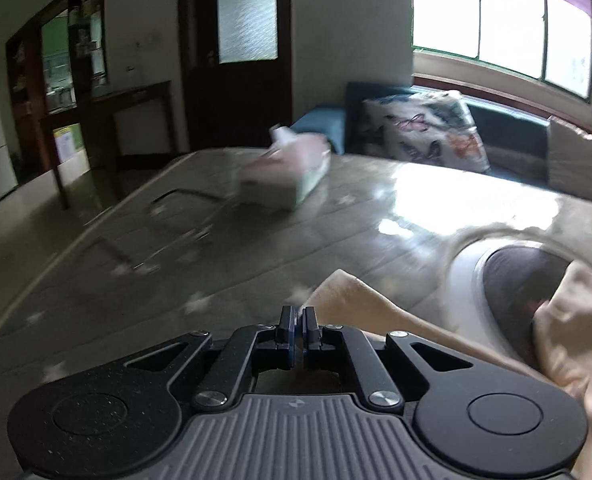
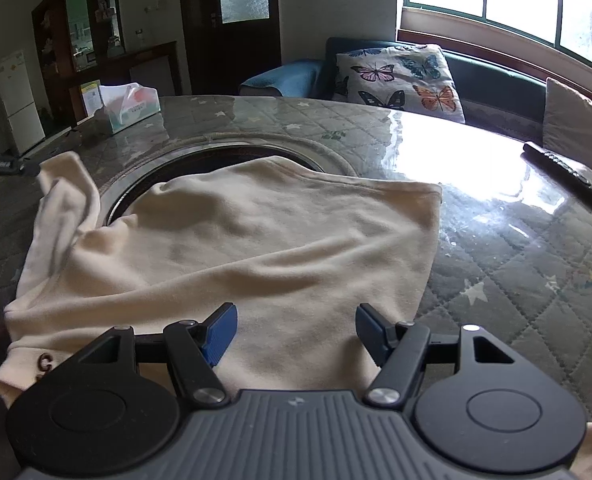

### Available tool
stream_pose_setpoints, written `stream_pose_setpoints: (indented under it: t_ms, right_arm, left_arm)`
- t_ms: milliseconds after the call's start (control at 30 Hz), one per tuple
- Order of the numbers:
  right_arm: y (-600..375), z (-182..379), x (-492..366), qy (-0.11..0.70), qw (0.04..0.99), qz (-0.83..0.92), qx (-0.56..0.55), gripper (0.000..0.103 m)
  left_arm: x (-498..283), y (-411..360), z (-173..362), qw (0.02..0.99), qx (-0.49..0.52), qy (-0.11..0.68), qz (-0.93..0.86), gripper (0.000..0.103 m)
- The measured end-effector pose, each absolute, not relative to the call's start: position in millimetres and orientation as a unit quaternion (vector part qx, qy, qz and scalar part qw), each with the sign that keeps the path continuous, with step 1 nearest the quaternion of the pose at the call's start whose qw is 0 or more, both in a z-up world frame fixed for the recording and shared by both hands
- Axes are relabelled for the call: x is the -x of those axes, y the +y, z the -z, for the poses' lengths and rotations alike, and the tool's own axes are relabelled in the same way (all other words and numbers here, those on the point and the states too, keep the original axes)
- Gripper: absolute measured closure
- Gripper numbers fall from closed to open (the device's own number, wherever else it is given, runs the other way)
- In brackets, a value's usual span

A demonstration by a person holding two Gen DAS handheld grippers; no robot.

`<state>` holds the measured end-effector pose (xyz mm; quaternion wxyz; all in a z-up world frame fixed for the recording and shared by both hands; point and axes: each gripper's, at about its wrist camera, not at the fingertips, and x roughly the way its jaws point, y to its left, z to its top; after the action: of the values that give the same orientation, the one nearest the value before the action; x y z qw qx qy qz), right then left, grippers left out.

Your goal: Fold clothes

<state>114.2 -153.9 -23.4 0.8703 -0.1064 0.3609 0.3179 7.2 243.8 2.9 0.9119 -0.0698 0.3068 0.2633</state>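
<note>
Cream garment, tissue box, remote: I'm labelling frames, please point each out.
cream garment (image 2: 256,240), right wrist view, middle of its spread cloth
tissue box (image 2: 130,108), right wrist view, its side
remote (image 2: 562,174), right wrist view, mid-body

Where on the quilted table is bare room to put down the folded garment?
Free: the glossy patch of the star-patterned quilted table cover right of the cream knitted garment, before the black stick-shaped remote. Also the far strip toward the butterfly-print cushion. Crowded: the round dark inset under the garment, and the far-left corner with the tissue box.
</note>
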Motion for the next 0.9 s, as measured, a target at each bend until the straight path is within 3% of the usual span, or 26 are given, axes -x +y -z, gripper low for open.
stream_pose_setpoints:
  t_ms: [300, 500, 567, 633, 900]
  right_arm:
    - [-144, 0, -56, 0.347, 0.826, -0.419, 0.143, 0.042]
    - [-135, 4, -15, 0.354, 0.783, -0.477, 0.184, 0.067]
    - [-132, 13, -7, 0.358, 0.777, -0.476, 0.203, 0.084]
    - [-134, 17, -3, 0.358, 0.781, -0.468, 0.209, 0.095]
    - [-156, 11, 15, 0.364, 0.764, -0.486, 0.217, 0.097]
  left_arm:
    - [17, 250, 12, 0.893, 0.051, 0.330, -0.301, 0.099]
    - [28, 251, 9, 0.893, 0.056, 0.324, -0.307, 0.099]
    - [31, 251, 6, 0.894, 0.054, 0.322, -0.307, 0.099]
    - [35, 250, 3, 0.895, 0.051, 0.321, -0.305, 0.099]
    - [43, 254, 12, 0.881, 0.042, 0.351, -0.316, 0.099]
